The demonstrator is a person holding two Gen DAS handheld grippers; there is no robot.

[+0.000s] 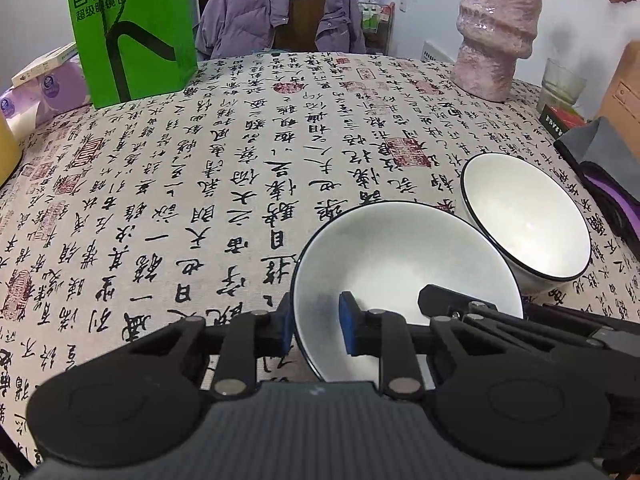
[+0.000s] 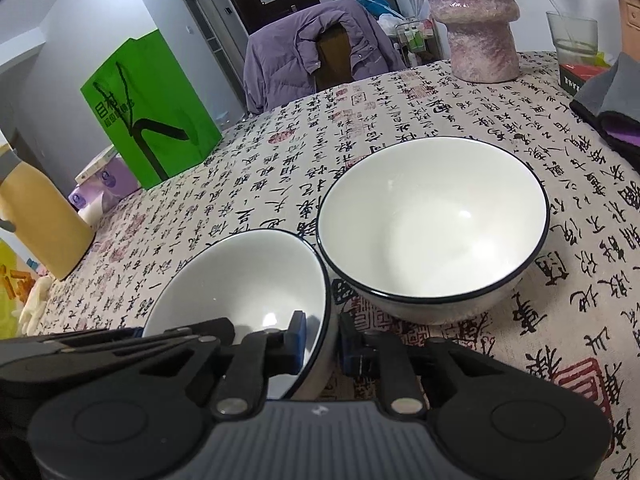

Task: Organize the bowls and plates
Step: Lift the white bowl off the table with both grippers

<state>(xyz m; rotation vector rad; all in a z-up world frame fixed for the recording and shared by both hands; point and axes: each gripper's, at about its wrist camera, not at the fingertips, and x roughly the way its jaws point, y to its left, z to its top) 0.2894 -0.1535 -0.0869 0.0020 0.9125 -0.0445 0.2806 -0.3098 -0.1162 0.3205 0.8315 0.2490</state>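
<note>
calligraphy tablecloth [image 1: 240,168]; purple coat on chair [image 1: 280,12]; both claws, left claw [image 1: 316,326] and right claw [image 2: 324,340], pinching near bowl [image 2: 256,276] rim.

Soft even indoor light, sharp focus, fisheye bending, dark corners

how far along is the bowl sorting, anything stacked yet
Nothing looks stacked yet. In hand: the left gripper and right gripper both straddle the near bowl at opposite rims, pads at its wall. Left: the far bowl stands alone on the tablecloth. No plates are in view.
</note>
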